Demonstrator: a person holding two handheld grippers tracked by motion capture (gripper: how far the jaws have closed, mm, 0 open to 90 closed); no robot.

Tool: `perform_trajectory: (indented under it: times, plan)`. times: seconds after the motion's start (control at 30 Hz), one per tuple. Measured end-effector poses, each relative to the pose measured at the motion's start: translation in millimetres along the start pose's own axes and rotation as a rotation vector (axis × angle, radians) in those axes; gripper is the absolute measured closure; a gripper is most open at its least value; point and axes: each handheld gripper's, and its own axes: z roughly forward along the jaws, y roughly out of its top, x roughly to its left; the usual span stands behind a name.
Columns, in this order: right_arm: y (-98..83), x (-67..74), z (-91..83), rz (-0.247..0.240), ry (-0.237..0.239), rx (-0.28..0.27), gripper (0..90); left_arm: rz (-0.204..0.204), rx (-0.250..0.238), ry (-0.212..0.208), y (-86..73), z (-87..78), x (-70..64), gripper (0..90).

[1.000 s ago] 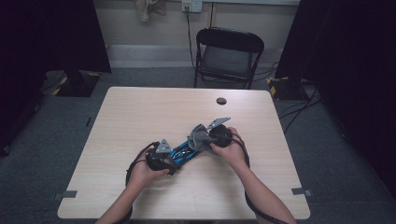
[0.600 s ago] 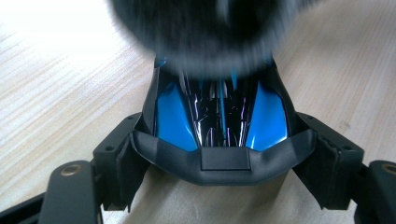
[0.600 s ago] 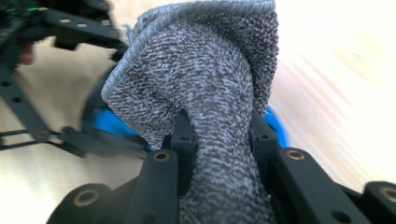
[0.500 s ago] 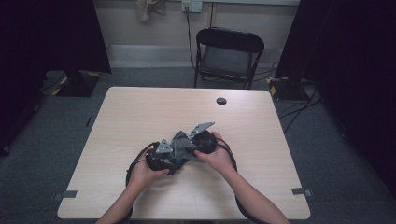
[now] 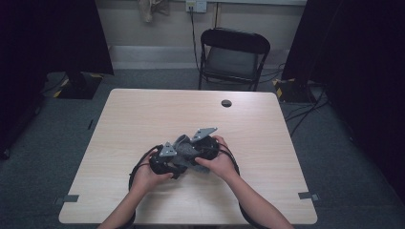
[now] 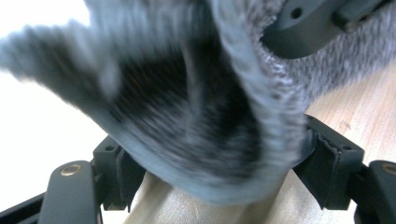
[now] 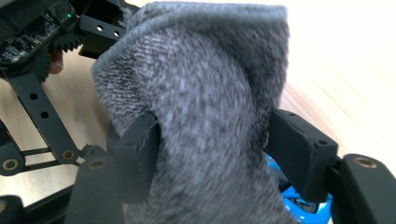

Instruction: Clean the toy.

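A grey knit sock point(image 5: 184, 144) is bunched between my two grippers near the front middle of the table. The left gripper point(image 5: 177, 162) has the sock's cuff point(image 6: 261, 107) between its jaws, and both pads bear on the fabric. From the right, the right gripper point(image 5: 193, 150) meets it almost tip to tip. Its jaws have just been opening, and a thick fold of the sock point(image 7: 210, 116) hangs loosely between its pads point(image 7: 299, 140). Something bright blue point(image 7: 299, 205) shows low behind that fold. A hand holds each gripper.
The light wooden table point(image 5: 143, 114) has a small black disc point(image 5: 226, 103) near its far edge. A black folding chair point(image 5: 234, 52) stands behind the table. Black cables point(image 5: 136, 171) trail from the grippers toward the front edge.
The right hand has moved left, right up to the left gripper. The sock, stretched between the two grippers a second ago, is now bunched up. The left hand stayed put.
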Motion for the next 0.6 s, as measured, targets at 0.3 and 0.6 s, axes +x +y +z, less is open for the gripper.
perform_trajectory:
  times: [0.3, 0.6]
  plan:
    - [-4.0, -1.6, 4.0, -0.011, -0.019, -0.013, 67.0, 0.004, 0.0, 0.001, 0.0, -0.1, 0.2, 24.5]
    - [-7.4, -24.0, 2.1, 0.096, -0.071, 0.016, 70.0, 0.0, -0.001, 0.001, -0.2, -0.1, -0.2, 24.5]
